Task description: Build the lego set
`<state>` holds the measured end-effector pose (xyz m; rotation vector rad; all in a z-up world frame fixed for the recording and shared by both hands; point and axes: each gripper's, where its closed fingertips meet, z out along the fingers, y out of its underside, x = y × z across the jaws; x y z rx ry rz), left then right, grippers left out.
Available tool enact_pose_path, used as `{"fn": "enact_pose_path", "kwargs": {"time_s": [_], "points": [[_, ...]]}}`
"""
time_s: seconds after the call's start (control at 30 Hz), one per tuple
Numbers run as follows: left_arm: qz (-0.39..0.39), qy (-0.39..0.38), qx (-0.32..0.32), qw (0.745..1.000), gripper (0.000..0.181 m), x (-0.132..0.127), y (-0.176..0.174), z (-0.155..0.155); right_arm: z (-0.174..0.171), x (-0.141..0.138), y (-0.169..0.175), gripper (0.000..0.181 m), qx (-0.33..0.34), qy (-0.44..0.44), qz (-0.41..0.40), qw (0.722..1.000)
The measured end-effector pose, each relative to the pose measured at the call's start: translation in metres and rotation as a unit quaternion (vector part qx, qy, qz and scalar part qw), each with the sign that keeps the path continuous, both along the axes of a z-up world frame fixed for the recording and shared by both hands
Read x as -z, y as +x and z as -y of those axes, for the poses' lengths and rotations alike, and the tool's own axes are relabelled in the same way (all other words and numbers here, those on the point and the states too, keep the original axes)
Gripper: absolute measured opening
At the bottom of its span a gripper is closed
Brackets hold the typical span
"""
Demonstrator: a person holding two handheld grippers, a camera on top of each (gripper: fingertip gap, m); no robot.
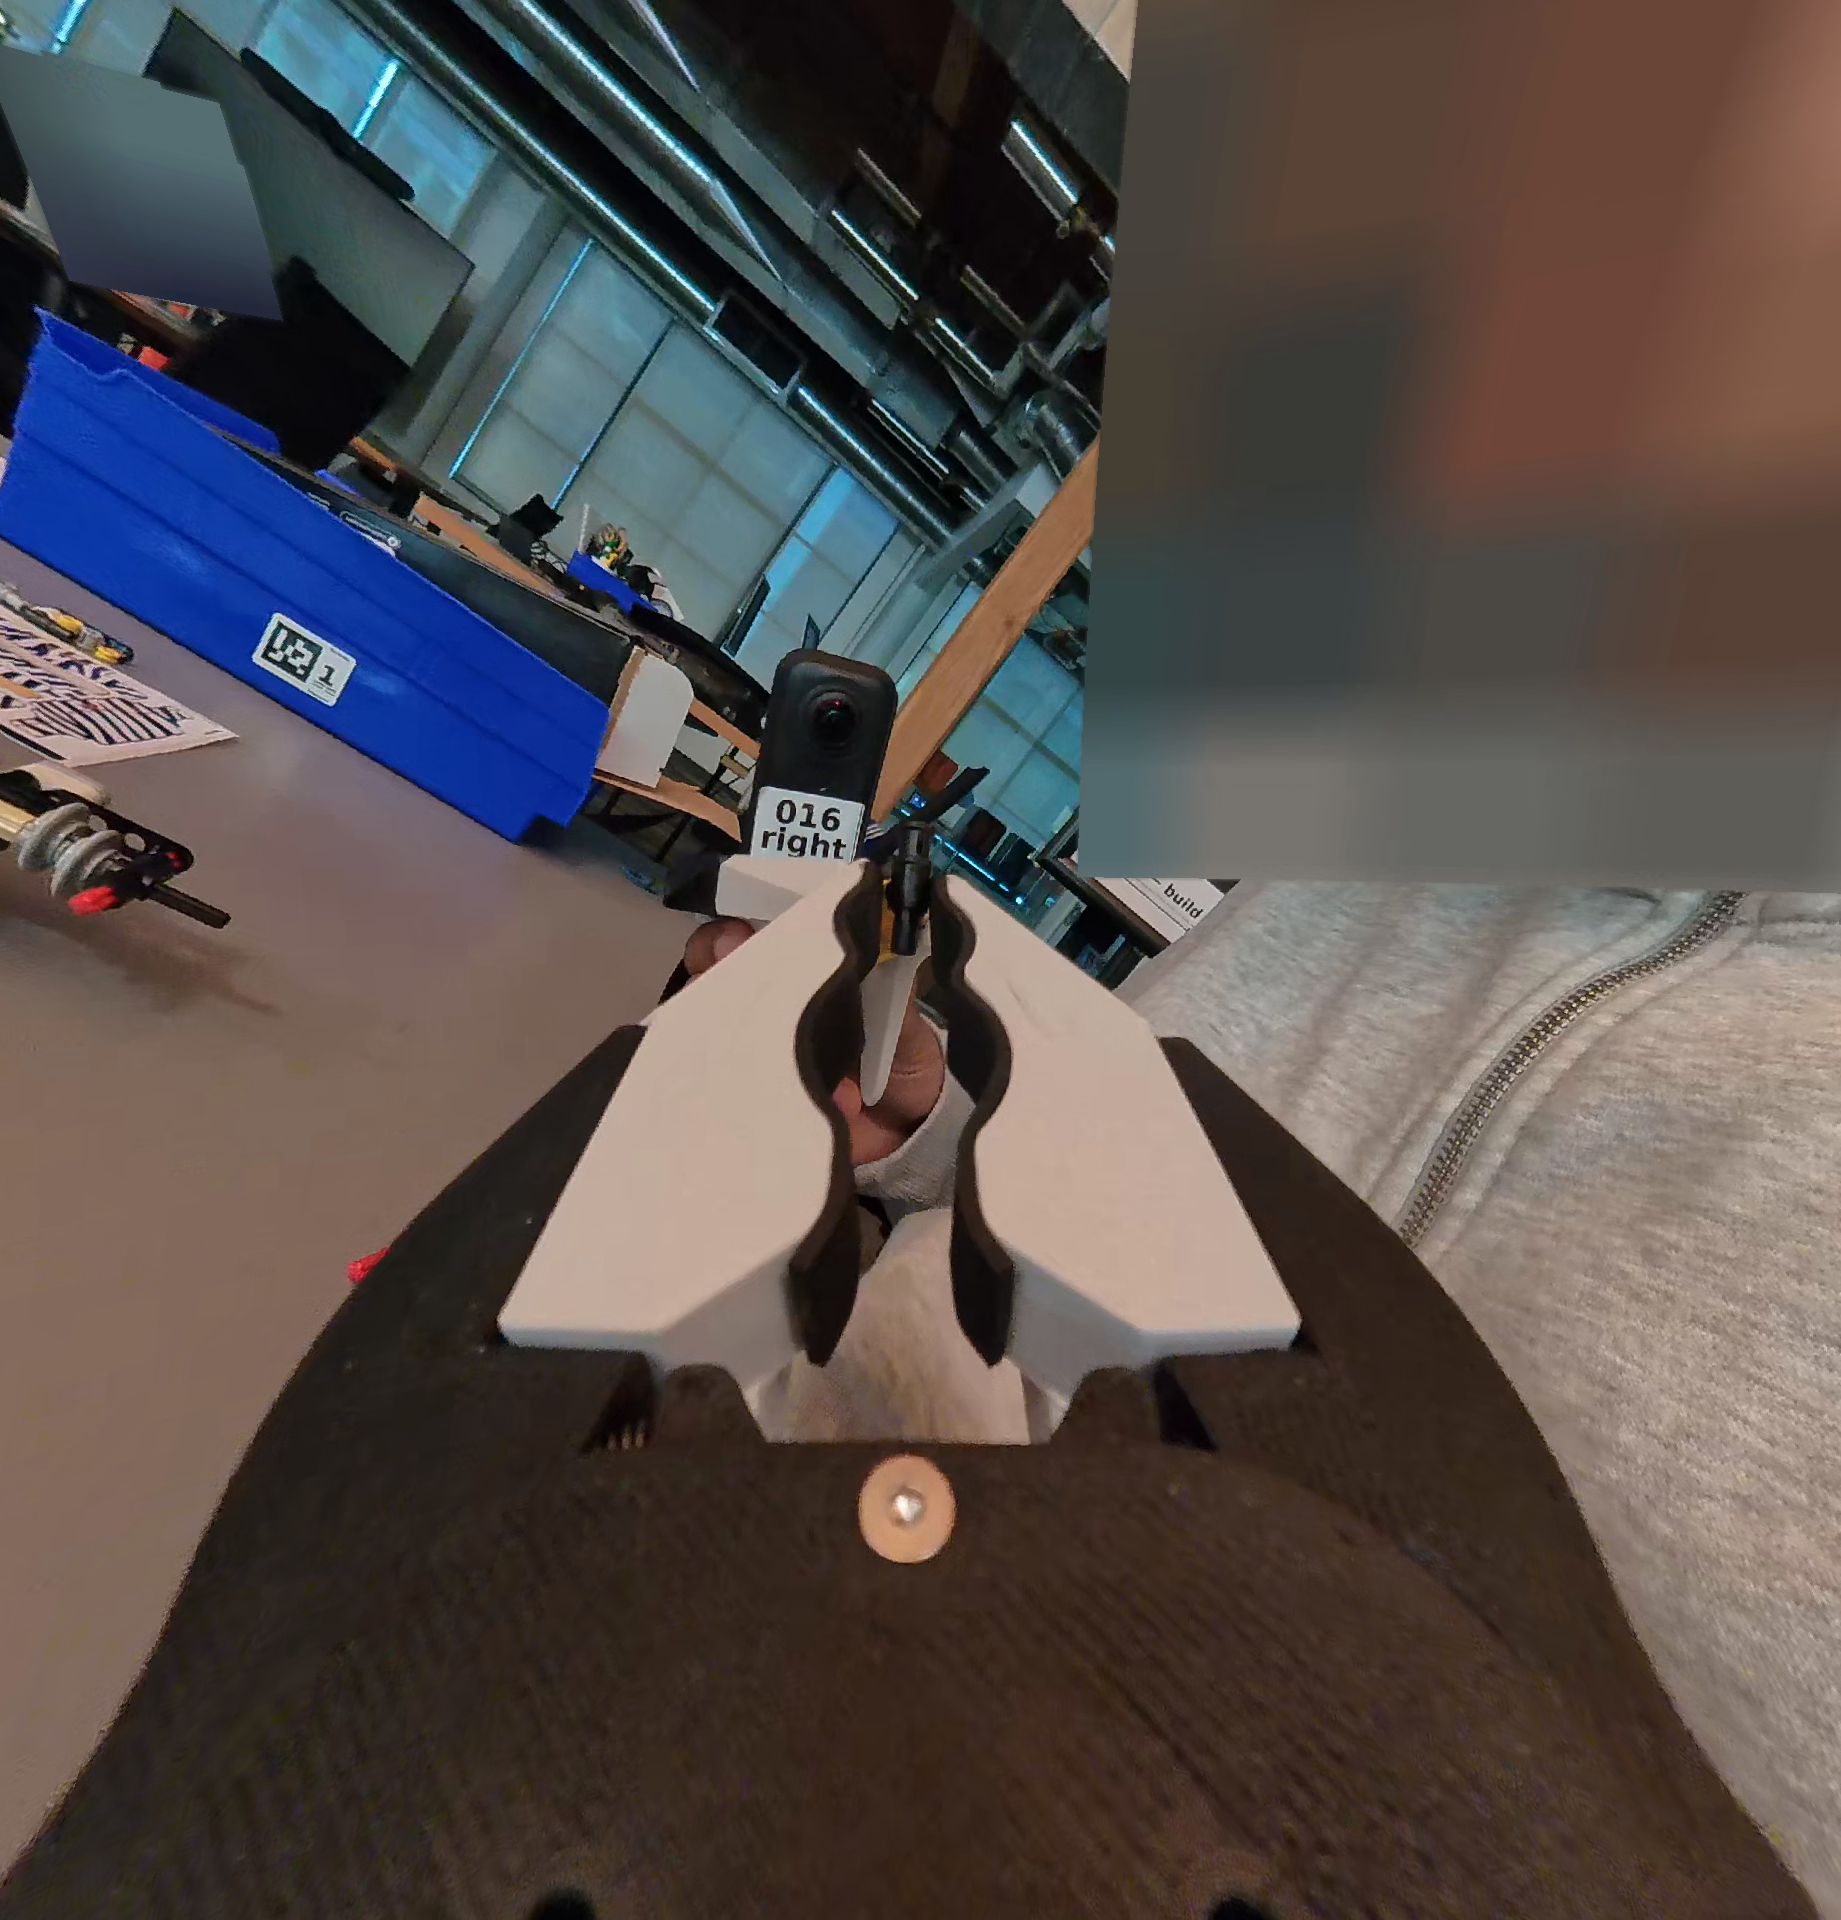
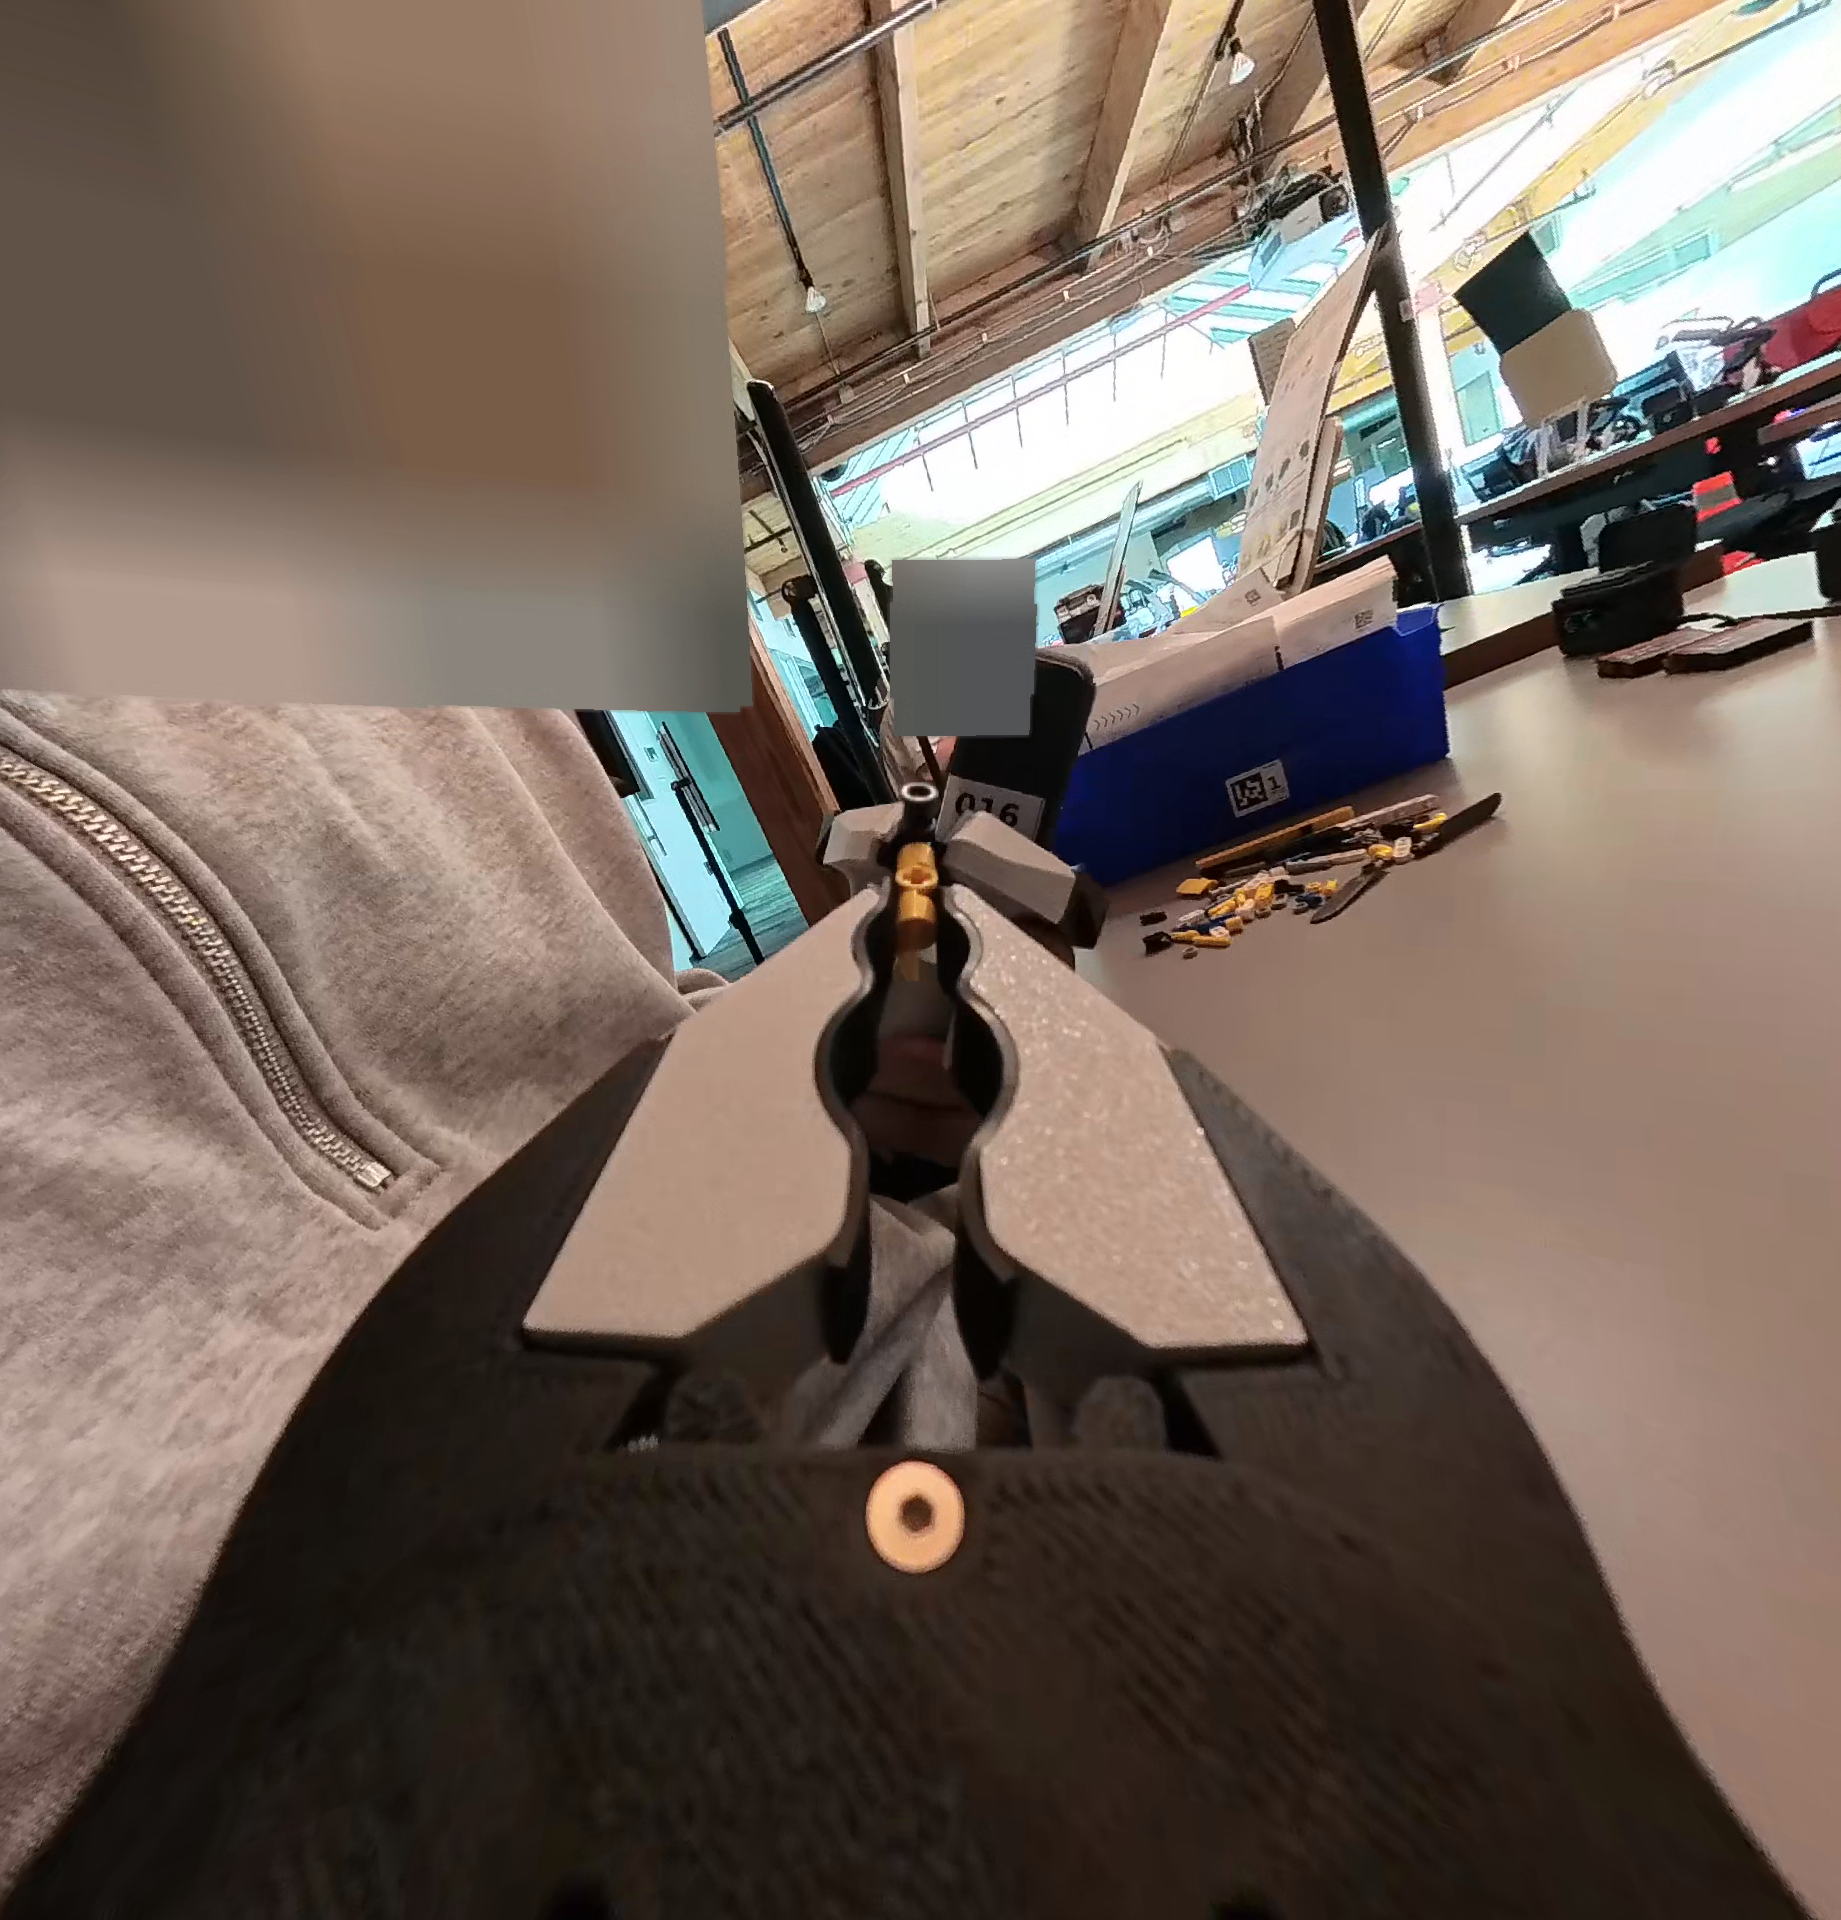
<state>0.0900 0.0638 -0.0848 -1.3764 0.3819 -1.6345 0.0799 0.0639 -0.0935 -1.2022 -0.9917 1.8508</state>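
Grey table (image 1: pixel 376 1039) runs under both views; person in a grey zip hoodie (image 1: pixel 1570 1195) sits close behind the raised grippers. Blue bin (image 1: pixel 272 582) stands on the table, a square-patterned sticker on its side; printed sheet (image 1: pixel 74 686) lies just in front of it in the left wrist view. Partly built lego model (image 1: pixel 74 842), with grey springs and red pins, lies at the left edge of that view, well apart from the grippers. Loose lego pieces (image 2: pixel 1300 883), yellow, blue, black and white, lie scattered in front of the bin in the right wrist view.

Left gripper (image 1: pixel 900 914) is held off the table, jaws nearly together, tips clamped on a small black lego piece (image 1: pixel 908 883); right gripper (image 2: pixel 916 894) faces it tip to tip, jaws closed on a small yellow lego piece (image 2: pixel 914 902); the two pieces meet between the tips; whether they are actually joined cannot be told.
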Motion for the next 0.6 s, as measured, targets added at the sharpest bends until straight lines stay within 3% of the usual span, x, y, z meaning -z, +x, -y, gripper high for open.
{"fn": "enact_pose_path", "kwargs": {"time_s": [0.2,0.27,0.33,0.4,0.47,0.53,0.6], "points": [[-0.02,-0.015,-0.054,0.998,0.005,0.005,-0.016,-0.018,-0.016,0.008,0.005,0.016,0.034,-0.001,0.027,0.999],[-0.068,-0.012,-0.101,0.993,0.005,0.013,-0.029,-0.031,-0.033,0.013,0.016,0.018,0.075,0.009,0.053,0.996],[-0.164,-0.001,-0.155,0.974,0.005,0.03,-0.042,-0.043,-0.052,0.029,0.027,0.016,0.121,0.042,0.117,0.985],[-0.281,0.028,-0.199,0.939,0.005,0.047,-0.051,-0.052,-0.066,0.054,0.035,0.02,0.155,0.09,0.215,0.96],[-0.39,0.072,-0.238,0.887,0.006,0.062,-0.06,-0.059,-0.07,0.08,0.039,0.022,0.166,0.137,0.308,0.927],[-0.476,0.114,-0.26,0.832,0.007,0.073,-0.065,-0.063,-0.064,0.101,0.036,0.022,0.152,0.17,0.366,0.902],[-0.523,0.14,-0.264,0.798,0.007,0.083,-0.065,-0.064,-0.055,0.116,0.03,0.021,0.132,0.191,0.396,0.889]]}}
